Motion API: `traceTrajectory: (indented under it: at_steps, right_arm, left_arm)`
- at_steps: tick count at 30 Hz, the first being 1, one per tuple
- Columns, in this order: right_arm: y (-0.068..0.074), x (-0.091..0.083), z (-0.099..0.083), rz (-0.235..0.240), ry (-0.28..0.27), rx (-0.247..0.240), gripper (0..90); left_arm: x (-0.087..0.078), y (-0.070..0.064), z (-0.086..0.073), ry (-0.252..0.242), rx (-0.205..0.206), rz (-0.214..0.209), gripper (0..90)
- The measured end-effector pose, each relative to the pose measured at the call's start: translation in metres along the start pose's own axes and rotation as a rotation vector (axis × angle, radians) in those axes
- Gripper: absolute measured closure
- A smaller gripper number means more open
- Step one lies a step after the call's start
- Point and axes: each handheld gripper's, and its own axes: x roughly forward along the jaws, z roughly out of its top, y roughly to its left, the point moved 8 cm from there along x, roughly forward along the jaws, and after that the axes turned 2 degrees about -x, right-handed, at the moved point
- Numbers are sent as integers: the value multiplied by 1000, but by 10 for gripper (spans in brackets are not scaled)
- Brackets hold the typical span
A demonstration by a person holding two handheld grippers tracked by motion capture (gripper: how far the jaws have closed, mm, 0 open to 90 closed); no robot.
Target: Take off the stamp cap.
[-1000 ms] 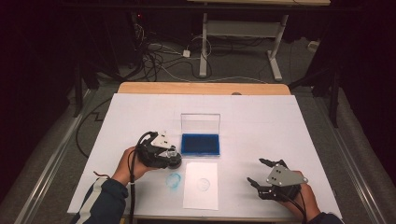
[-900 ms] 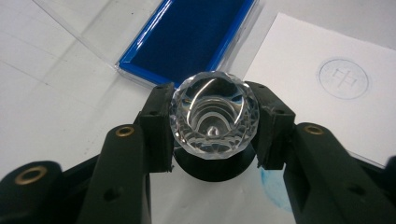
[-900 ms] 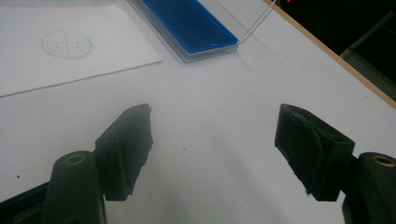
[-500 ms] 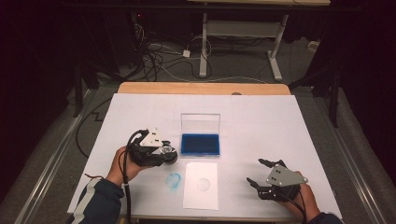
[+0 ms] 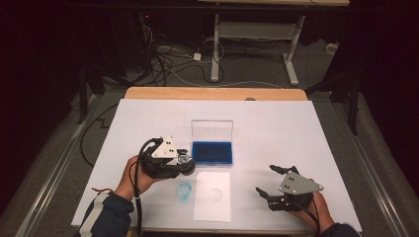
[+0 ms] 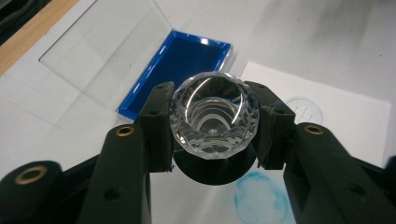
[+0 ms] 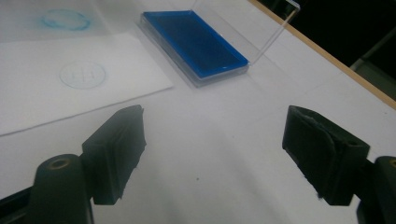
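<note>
My left gripper (image 5: 184, 162) is shut on a clear faceted round stamp (image 6: 214, 114), held just above the table. It hangs right beside the left end of the blue ink pad (image 5: 212, 152), whose clear lid (image 5: 212, 131) stands open behind it. In the left gripper view the ink pad (image 6: 180, 65) lies beyond the stamp. Below it is a white paper sheet (image 5: 212, 207) bearing a faint stamped circle (image 5: 214, 194). My right gripper (image 5: 267, 180) rests open near the front right, its jaws wide apart with nothing between them (image 7: 215, 149).
A blue ink smear (image 5: 184, 190) marks the white table cover (image 5: 296, 128) left of the sheet. The wooden table edge (image 5: 212, 93) runs along the back. Cables and a desk frame stand on the dark floor beyond.
My left gripper shifted a little left, then came back right toward the ink pad, still holding the stamp. The right gripper has stayed put.
</note>
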Motion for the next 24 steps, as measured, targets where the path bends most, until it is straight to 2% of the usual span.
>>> traceTrajectory:
  at_steps: [5,12,13,15,16,18,20,21,22,24]
  right_arm:
    - [2,4,8,21,-17,0,212]
    - [4,17,22,52,-38,16,203]
    - [5,20,25,62,-43,18,207]
    - [12,30,36,120,-76,48,226]
    - [15,34,39,131,-80,53,222]
    - [18,38,41,142,-80,49,221]
    - [29,51,49,187,-85,57,214]
    - [29,51,49,187,-85,57,214]
    - [38,57,54,214,-83,47,206]
    - [42,61,57,225,-85,44,207]
  left_arm:
    - [-4,-8,9,-26,13,-4,545]
    - [-1,-17,20,-41,32,-32,544]
    - [0,-19,22,-48,34,-36,544]
    - [2,-22,26,-54,39,-46,544]
    - [5,-26,28,-52,49,-54,544]
    - [7,-28,29,-49,53,-59,544]
    - [11,-34,31,-49,59,-68,544]
    - [11,-34,31,-49,59,-68,544]
    - [13,-36,32,-51,61,-78,544]
    - [15,-41,33,-58,62,-96,544]
